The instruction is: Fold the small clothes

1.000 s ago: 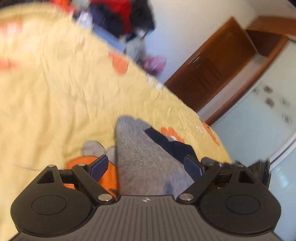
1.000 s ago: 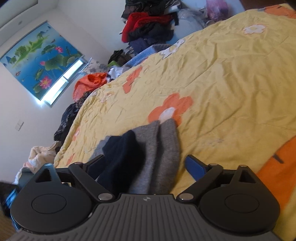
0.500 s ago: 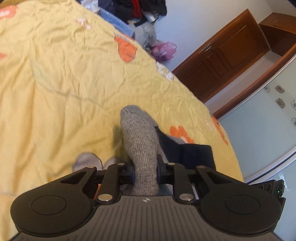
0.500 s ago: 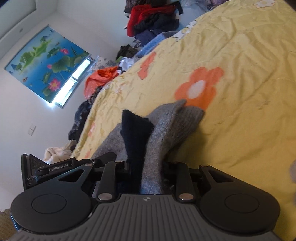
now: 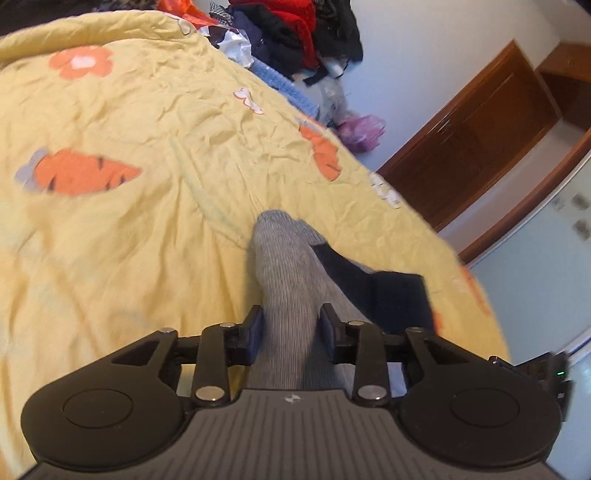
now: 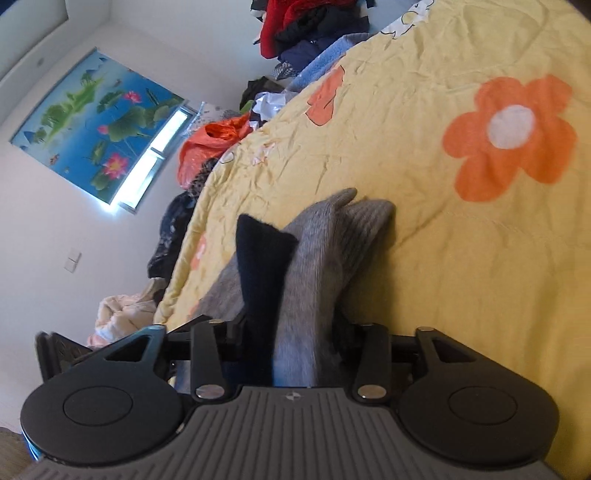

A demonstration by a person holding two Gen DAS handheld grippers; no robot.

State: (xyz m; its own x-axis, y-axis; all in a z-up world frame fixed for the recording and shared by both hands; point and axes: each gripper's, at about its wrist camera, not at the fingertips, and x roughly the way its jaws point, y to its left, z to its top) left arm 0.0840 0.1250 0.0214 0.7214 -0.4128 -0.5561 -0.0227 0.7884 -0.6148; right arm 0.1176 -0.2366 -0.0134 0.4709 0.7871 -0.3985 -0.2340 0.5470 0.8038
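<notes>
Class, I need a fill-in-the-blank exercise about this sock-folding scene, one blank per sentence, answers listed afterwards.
1. Both tongs are shut on the grey ____.
2. The left tongs pinch fabric whose colour is ____.
3. The bedspread is yellow with ____ flowers.
4. In the right tongs, grey fabric sits beside a ____ blue part.

Answers: socks; grey; orange; dark

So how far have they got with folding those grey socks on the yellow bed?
Early on. Done: both grippers have hold of the grey socks. The left gripper is shut on one end, the right gripper on the end with the navy cuff. In hand: the socks are pinched over the yellow bedspread. Left: no fold shows yet, and a heap of clothes lies at the far edge.
</notes>
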